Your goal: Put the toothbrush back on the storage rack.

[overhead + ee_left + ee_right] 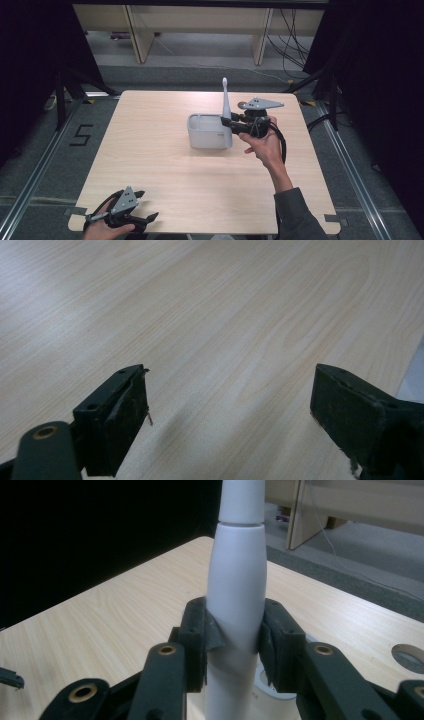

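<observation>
A white electric toothbrush (225, 102) stands upright at the right end of a white rectangular holder (207, 132) in the middle of the table. My right gripper (227, 122) is shut on the toothbrush's handle (235, 605), with a black pad pressed against each side of it. The brush's lower end goes down into the holder's opening. My left gripper (147, 207) rests near the front left corner of the table, open, with bare wood between its jaws (230, 405).
The light wooden table (160, 160) has bare surface all around the holder. A round hole (409, 656) in the tabletop lies to the right in the right gripper view. Desk legs and cables stand on the floor beyond the far edge.
</observation>
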`<state>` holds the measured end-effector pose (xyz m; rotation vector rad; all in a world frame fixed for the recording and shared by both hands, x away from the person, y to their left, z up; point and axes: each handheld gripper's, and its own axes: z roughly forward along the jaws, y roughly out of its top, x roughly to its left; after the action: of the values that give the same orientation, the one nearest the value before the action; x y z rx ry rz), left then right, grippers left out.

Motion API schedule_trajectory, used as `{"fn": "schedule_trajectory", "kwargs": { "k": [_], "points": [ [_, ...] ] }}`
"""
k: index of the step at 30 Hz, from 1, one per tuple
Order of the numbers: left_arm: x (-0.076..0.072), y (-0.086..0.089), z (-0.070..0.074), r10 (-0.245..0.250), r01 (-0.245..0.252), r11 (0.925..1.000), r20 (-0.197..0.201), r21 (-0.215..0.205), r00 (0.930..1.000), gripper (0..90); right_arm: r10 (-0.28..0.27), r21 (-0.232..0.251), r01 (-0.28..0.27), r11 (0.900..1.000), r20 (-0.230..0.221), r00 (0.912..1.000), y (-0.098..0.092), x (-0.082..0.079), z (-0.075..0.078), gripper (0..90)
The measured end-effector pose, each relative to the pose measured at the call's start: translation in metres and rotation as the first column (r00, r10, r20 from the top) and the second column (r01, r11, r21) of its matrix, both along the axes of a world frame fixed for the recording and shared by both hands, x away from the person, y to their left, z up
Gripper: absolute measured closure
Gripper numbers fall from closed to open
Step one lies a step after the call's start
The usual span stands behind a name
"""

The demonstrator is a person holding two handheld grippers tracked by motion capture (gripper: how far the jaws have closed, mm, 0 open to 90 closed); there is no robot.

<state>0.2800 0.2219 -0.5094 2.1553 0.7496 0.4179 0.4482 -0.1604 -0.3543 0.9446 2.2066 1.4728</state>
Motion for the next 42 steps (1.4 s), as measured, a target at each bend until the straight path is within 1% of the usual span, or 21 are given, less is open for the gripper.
{"fn": "schedule_trajectory", "kwargs": {
  "k": [3, 6, 7, 12, 14, 16, 18, 19, 20, 21, 23, 24, 28, 32, 33, 36, 37, 38, 40, 41, 42],
  "points": [
    [0.000, 0.001, 0.001, -0.009, 0.009, 0.9998, -0.001, 0.017, 1.0000, 14.7, -0.004, 0.010, 0.004, 1.000, 0.008, 1.0000, 0.001, 0.006, 0.005, 66.8],
    [0.000, 0.001, 0.001, -0.009, 0.009, 0.9998, -0.001, 0.017, 1.0000, 14.8, -0.025, 0.011, 0.025, 1.000, 0.022, 0.9995, 0.002, 0.010, 0.010, 66.9],
    [0.000, 0.000, 0.000, -0.004, 0.004, 1.0000, 0.000, 0.005, 1.0000, 14.7, -0.023, 0.015, 0.023, 1.000, 0.017, 0.9996, 0.002, 0.012, 0.012, 66.8],
    [0.000, 0.000, 0.000, -0.006, 0.006, 1.0000, -0.003, -0.002, 1.0000, 14.7, -0.030, 0.022, 0.030, 0.999, 0.024, 0.9993, 0.004, 0.018, 0.019, 66.8],
    [0.000, 0.000, 0.000, -0.006, 0.006, 1.0000, -0.002, 0.000, 1.0000, 14.7, -0.041, 0.009, 0.041, 0.999, 0.041, 0.9983, 0.004, 0.022, 0.022, 66.9],
    [0.000, 0.000, 0.000, -0.005, 0.005, 1.0000, -0.002, -0.005, 1.0000, 14.7, -0.038, 0.030, 0.037, 0.999, 0.021, 0.9991, 0.006, 0.026, 0.024, 66.8],
    [0.000, 0.000, 0.000, -0.006, 0.006, 1.0000, -0.001, 0.003, 1.0000, 14.7, -0.041, 0.025, 0.040, 0.999, 0.025, 0.9989, 0.007, 0.028, 0.025, 66.8],
    [0.000, 0.001, 0.001, -0.011, 0.011, 0.9998, 0.000, 0.018, 0.9999, 14.7, -0.059, 0.022, 0.059, 0.998, 0.023, 0.9980, 0.007, 0.029, 0.026, 66.9],
    [0.000, 0.000, 0.000, -0.007, 0.007, 1.0000, 0.000, 0.005, 1.0000, 14.7, -0.060, 0.024, 0.059, 0.998, 0.030, 0.9978, 0.008, 0.031, 0.026, 66.8],
    [0.001, 0.001, 0.001, -0.017, 0.017, 0.9997, -0.004, 0.018, 0.9999, 14.7, -0.065, 0.026, 0.065, 0.998, 0.014, 0.9978, 0.008, 0.032, 0.027, 66.8],
    [0.001, 0.001, 0.001, -0.015, 0.015, 0.9998, -0.001, 0.016, 0.9999, 14.8, -0.061, 0.021, 0.061, 0.998, 0.029, 0.9977, 0.008, 0.035, 0.027, 66.9],
    [0.000, 0.001, 0.000, -0.009, 0.009, 1.0000, -0.002, -0.001, 1.0000, 14.8, -0.069, 0.026, 0.069, 0.997, 0.017, 0.9974, 0.009, 0.038, 0.026, 66.8],
    [0.000, 0.001, 0.000, -0.010, 0.010, 0.9999, -0.002, 0.000, 0.9999, 14.7, -0.087, 0.017, 0.087, 0.996, 0.021, 0.9960, 0.009, 0.044, 0.023, 66.8],
    [0.000, 0.001, 0.000, -0.010, 0.010, 0.9999, -0.001, -0.001, 0.9999, 14.7, -0.114, 0.016, 0.114, 0.993, 0.010, 0.9934, 0.007, 0.054, 0.016, 66.8],
    [0.000, 0.000, 0.000, 0.004, -0.004, 1.0000, -0.006, -0.005, 1.0000, 14.8, -0.130, 0.020, 0.130, 0.991, -0.007, 0.9916, 0.007, 0.057, 0.015, 66.8],
    [0.000, 0.000, 0.000, -0.003, 0.003, 1.0000, 0.001, -0.005, 1.0000, 14.7, -0.141, 0.024, 0.141, 0.990, -0.011, 0.9899, 0.007, 0.060, 0.013, 66.8],
    [0.000, 0.000, 0.000, -0.004, 0.004, 1.0000, 0.000, -0.004, 1.0000, 14.7, -0.144, 0.016, 0.143, 0.990, 0.010, 0.9896, 0.007, 0.063, 0.011, 66.8],
    [0.000, 0.001, 0.000, -0.006, 0.006, 1.0000, 0.001, 0.001, 1.0000, 14.7, -0.148, 0.024, 0.148, 0.989, -0.004, 0.9890, 0.007, 0.064, 0.010, 66.8],
    [0.001, 0.001, 0.000, -0.014, 0.014, 0.9998, 0.003, 0.014, 0.9999, 14.7, -0.152, 0.016, 0.152, 0.988, 0.001, 0.9884, 0.007, 0.066, 0.009, 66.8],
    [0.000, 0.001, 0.000, -0.003, 0.003, 1.0000, 0.001, -0.004, 1.0000, 14.7, -0.163, 0.024, 0.164, 0.986, -0.016, 0.9864, 0.008, 0.067, 0.007, 66.8],
    [0.000, 0.001, 0.000, -0.003, 0.003, 1.0000, 0.001, -0.004, 1.0000, 14.7, -0.163, 0.024, 0.164, 0.986, -0.016, 0.9864, 0.008, 0.067, 0.007, 66.8]
  ]
}}
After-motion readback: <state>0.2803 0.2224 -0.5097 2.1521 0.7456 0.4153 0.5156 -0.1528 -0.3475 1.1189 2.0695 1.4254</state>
